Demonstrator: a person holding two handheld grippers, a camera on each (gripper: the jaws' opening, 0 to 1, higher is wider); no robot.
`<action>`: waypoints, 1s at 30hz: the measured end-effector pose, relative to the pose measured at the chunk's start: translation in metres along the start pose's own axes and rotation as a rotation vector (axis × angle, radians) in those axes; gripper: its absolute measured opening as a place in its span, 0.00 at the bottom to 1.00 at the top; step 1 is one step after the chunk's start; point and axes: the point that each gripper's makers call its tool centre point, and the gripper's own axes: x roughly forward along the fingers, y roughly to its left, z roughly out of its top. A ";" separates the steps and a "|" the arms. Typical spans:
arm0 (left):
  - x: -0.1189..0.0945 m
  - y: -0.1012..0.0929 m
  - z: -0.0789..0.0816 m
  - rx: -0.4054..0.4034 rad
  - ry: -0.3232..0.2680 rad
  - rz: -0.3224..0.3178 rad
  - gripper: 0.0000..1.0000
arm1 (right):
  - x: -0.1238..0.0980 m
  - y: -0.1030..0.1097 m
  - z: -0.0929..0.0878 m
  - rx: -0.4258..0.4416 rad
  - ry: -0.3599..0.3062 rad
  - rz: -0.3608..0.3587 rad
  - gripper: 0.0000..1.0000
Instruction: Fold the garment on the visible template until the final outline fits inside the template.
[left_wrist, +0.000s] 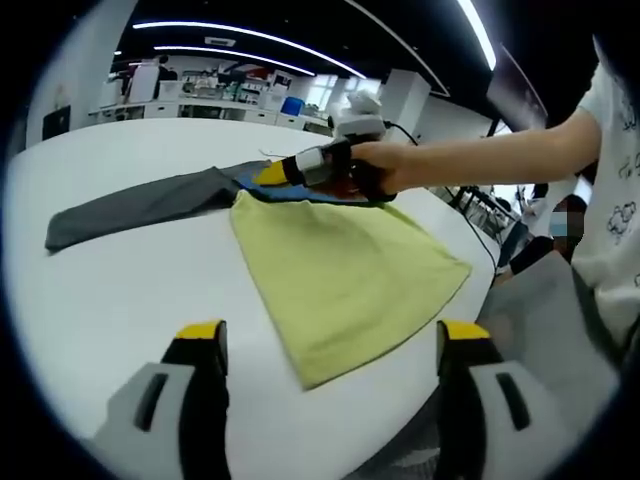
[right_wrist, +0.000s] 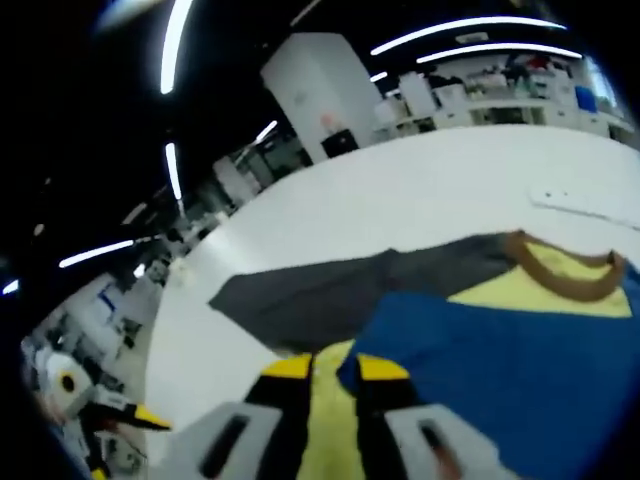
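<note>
The garment (left_wrist: 340, 270) lies on the white table (left_wrist: 110, 300), mid-frame in the left gripper view: a yellow-green folded body with a grey sleeve (left_wrist: 140, 205) stretching to the upper left. That view gives the whole spread-out shape. The right gripper view is way closer in, and there the shirt (right_wrist: 500, 370) shows a blue panel, a yellow patch and a brown collar (right_wrist: 560, 275) at right, with the grey sleeve running left across the middle.

In the left gripper view, the left gripper (left_wrist: 330, 345) sits at the bottom with its yellow-tipped jaws wide apart, nothing between them, the shirt's near corner just ahead. The right gripper (left_wrist: 285, 172), held in a person's hand (left_wrist: 375, 170), reaches in from the right onto the far edge of the shirt. In its own view, the right gripper (right_wrist: 335, 372) has its jaws nearly together, pinched on the yellow-and-blue fabric edge.

No template outline is clear enough to make out. The shirt's lower right is cut off in the right gripper view.
</note>
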 end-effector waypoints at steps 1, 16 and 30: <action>0.000 0.000 0.000 -0.001 -0.001 -0.002 0.83 | 0.000 0.001 0.001 -0.005 -0.006 0.010 0.26; -0.002 0.007 0.006 -0.014 -0.018 0.000 0.84 | -0.022 -0.012 0.005 -0.094 -0.026 -0.038 0.95; -0.004 -0.002 0.016 0.012 -0.036 -0.012 0.84 | -0.072 -0.035 0.008 -0.098 -0.058 -0.088 0.87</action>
